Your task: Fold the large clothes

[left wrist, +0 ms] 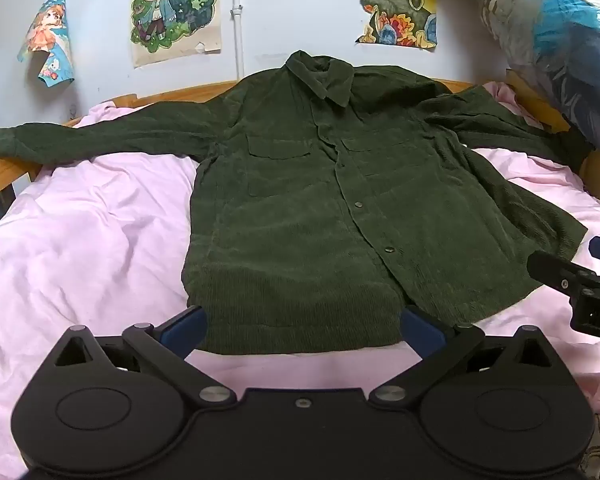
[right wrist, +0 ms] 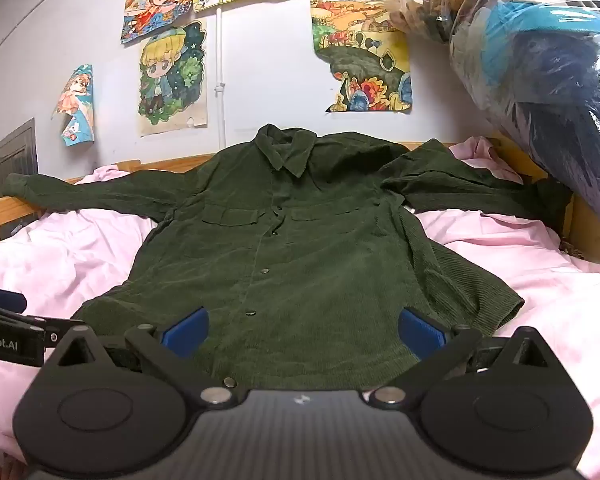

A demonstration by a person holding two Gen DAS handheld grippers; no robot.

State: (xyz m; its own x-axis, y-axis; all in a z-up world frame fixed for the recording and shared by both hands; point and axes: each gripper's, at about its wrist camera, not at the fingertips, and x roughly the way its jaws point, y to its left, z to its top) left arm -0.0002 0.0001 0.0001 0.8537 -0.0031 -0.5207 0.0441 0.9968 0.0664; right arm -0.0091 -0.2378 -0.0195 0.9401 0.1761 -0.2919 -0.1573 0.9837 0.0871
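— Where is the shirt?

— The big green shirt lies flat on the pink sheet of the bed, buttons up, collar by the wall. One sleeve reaches out to the wooden bed rail.

— And the tools?

— The left tool is wide, near the shirt's bottom edge, holding nothing. The right tool is wide too, over the bottom part of the shirt, holding nothing.

Cartoon posters hang on a pale wall behind a wooden bed frame.
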